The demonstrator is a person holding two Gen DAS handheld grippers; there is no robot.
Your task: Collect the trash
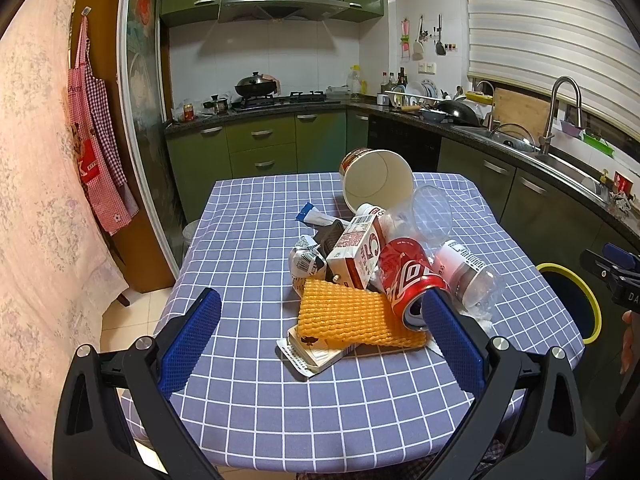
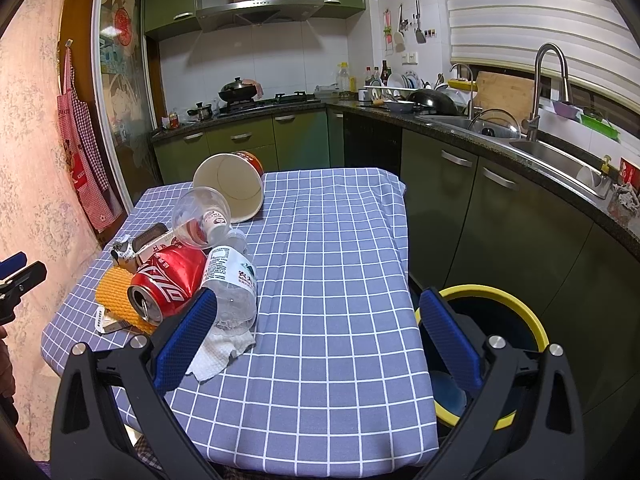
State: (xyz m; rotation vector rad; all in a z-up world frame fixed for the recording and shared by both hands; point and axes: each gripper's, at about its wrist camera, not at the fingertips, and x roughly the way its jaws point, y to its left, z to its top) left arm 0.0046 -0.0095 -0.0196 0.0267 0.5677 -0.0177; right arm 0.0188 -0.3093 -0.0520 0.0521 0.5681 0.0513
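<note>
A heap of trash lies on the blue checked table: a red cola can, a yellow foam net, a milk carton, a clear plastic bottle, a clear cup, a paper noodle bowl on its side, a crumpled tissue. My left gripper is open and empty, just short of the heap. Open and empty too, my right gripper hangs over the table's right part, its left finger beside the bottle.
A bin with a yellow rim stands on the floor right of the table. Green cabinets, a sink and a stove line the back and right walls. A red apron hangs at left.
</note>
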